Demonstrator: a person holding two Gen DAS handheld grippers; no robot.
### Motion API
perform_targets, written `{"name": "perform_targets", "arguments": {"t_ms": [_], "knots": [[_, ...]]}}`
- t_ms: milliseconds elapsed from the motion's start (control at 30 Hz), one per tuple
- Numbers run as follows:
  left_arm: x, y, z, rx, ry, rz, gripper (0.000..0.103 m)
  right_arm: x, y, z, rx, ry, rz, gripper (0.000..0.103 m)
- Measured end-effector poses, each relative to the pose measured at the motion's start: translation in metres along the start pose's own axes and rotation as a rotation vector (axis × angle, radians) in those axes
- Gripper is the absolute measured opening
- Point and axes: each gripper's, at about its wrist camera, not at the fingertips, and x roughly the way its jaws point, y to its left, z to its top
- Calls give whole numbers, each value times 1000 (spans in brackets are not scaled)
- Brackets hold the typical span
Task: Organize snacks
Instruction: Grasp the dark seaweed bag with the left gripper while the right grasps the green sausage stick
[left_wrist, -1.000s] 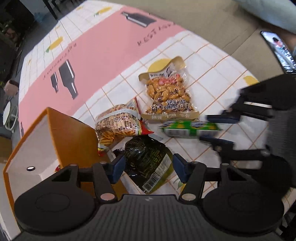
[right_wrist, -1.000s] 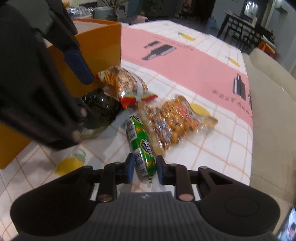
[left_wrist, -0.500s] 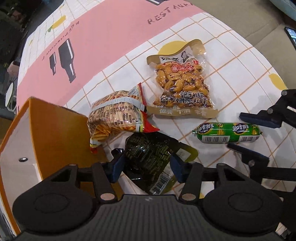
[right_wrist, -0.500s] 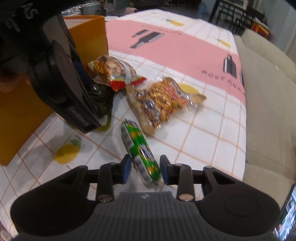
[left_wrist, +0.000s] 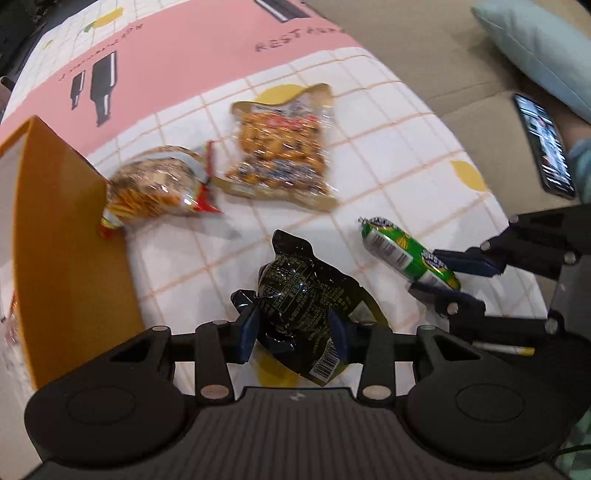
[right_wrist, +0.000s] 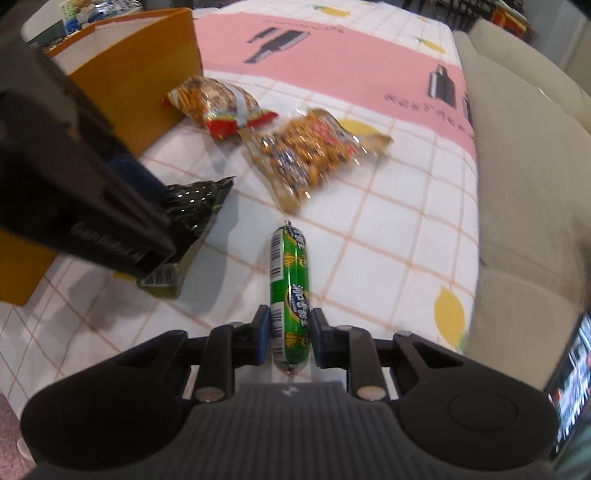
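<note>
Tabletop, snack sort, L + R hand-held grippers. Left gripper (left_wrist: 293, 330): jaws have just been closing, blue pads now pressed on both sides of dark green pouch (left_wrist: 303, 295); pouch sits on cloth, barcode end toward camera, crumpled top pointing away. Right gripper (right_wrist: 286, 338): clamped on green sausage stick (right_wrist: 290, 291) near its close end; far end points up-table, free of other items. Orange box (left_wrist: 70, 240): open top, wall edge just L of pouch, strip of bare cloth between. Striped chip bag (left_wrist: 159, 186): touching box wall. Clear nut bag (left_wrist: 282, 155): just beside chip bag, mid-table, apart from both gripped items. Tablecloth (right_wrist: 406, 206): white grid w/ lemons, pink band beyond; open room R of sausage up to table edge. Beige sofa (right_wrist: 528, 155) runs along that edge; phone (left_wrist: 545, 142) lies on it.
</note>
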Motion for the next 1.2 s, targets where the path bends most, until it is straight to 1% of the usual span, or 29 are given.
{"name": "perform_targets", "arguments": {"t_ms": [100, 200, 300, 367, 433, 467, 500, 533, 567, 600, 633, 733, 833, 900, 967, 1033, 1133, 1200], "knots": [[-3, -11, -11, 0, -20, -19, 46, -4, -2, -11, 37, 13, -10, 20], [-6, -13, -21, -49, -45, -27, 46, -9, 1, -21, 53, 22, -10, 20], [-11, -7, -30, -141, -71, -72, 46, -14, 4, -29, 77, 29, -1, 20], [-13, -1, -37, -223, -84, -140, 46, -17, 5, -35, 106, 31, 23, 22], [-14, 2, -43, -269, -94, -160, 46, -19, 5, -39, 128, 33, 55, 23], [-15, 2, -46, -278, -106, -155, 46, -20, 6, -40, 133, 33, 64, 23], [-16, 1, -48, -277, -122, -147, 48, -20, 6, -40, 134, 31, 64, 26], [-18, 0, -50, -269, -140, -140, 52, -20, 7, -40, 135, 30, 61, 30], [-20, -1, -52, -258, -162, -131, 55, -20, 6, -40, 140, 27, 56, 37], [-23, -2, -53, -246, -186, -117, 61, -20, 6, -40, 144, 22, 51, 40], [-26, -3, -55, -232, -209, -100, 67, -20, 5, -40, 146, 14, 48, 41], [-32, -6, -54, -163, -257, -61, 76, -20, 4, -38, 141, -5, 46, 43], [-31, -11, -47, -81, -268, -26, 80, -17, 6, -35, 128, -13, 53, 43], [-27, -17, -42, -4, -253, 15, 81, -15, 8, -33, 118, -12, 52, 43], [-21, -21, -36, 43, -238, 68, 81, -14, 9, -34, 111, -11, 48, 42], [-15, -18, -33, 21, -227, 98, 81, -14, 10, -34, 105, -12, 46, 42], [-7, -5, -29, -80, -229, 65, 82, -14, 9, -34, 106, -15, 43, 42], [0, -1, -28, -114, -207, 65, 82, -14, 9, -33, 106, -17, 42, 43]]}}
